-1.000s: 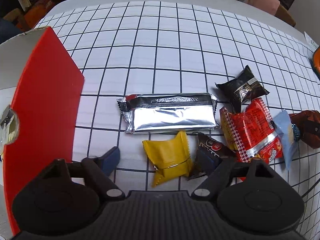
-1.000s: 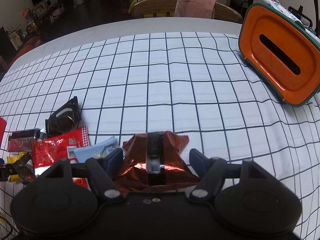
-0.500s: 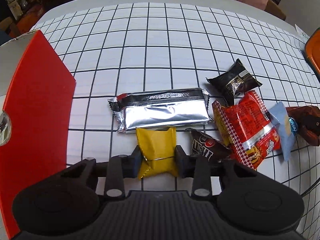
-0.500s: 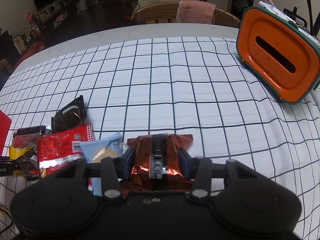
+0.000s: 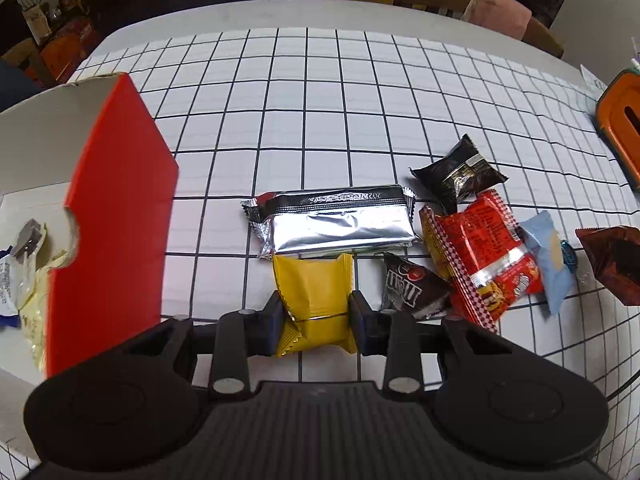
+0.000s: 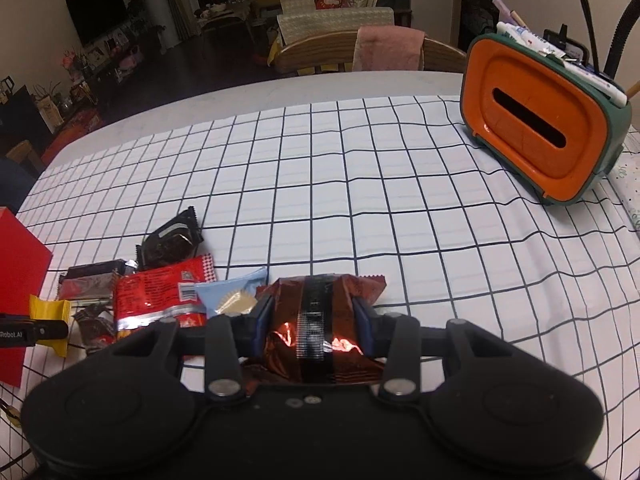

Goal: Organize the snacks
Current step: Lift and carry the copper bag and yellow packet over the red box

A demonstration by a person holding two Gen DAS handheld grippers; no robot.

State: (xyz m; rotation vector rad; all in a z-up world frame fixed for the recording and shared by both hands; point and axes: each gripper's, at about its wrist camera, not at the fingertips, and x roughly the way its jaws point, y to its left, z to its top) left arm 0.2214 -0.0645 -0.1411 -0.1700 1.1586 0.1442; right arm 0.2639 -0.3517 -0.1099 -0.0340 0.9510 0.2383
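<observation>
My left gripper (image 5: 316,314) is shut on a yellow snack packet (image 5: 312,284), whose lower half is pinched between the pads just above the checked cloth. To its left stands a red box (image 5: 116,208) with wrappers inside. My right gripper (image 6: 314,322) has a shiny brown foil packet (image 6: 324,292) between its pads. Its jaws are closing and press on the packet's sides. The same brown packet (image 5: 616,260) shows at the right edge of the left wrist view.
A silver bar (image 5: 336,228), a black packet (image 5: 460,172), a red packet (image 5: 484,256), a dark chocolate pouch (image 5: 412,284) and a pale blue packet (image 5: 548,256) lie clustered on the cloth. An orange tissue holder (image 6: 536,128) stands far right. Chairs line the far edge.
The left jaws shut on the yellow packet and rose slightly with it. The right jaws narrowed onto the brown foil packet and lifted a little too.
</observation>
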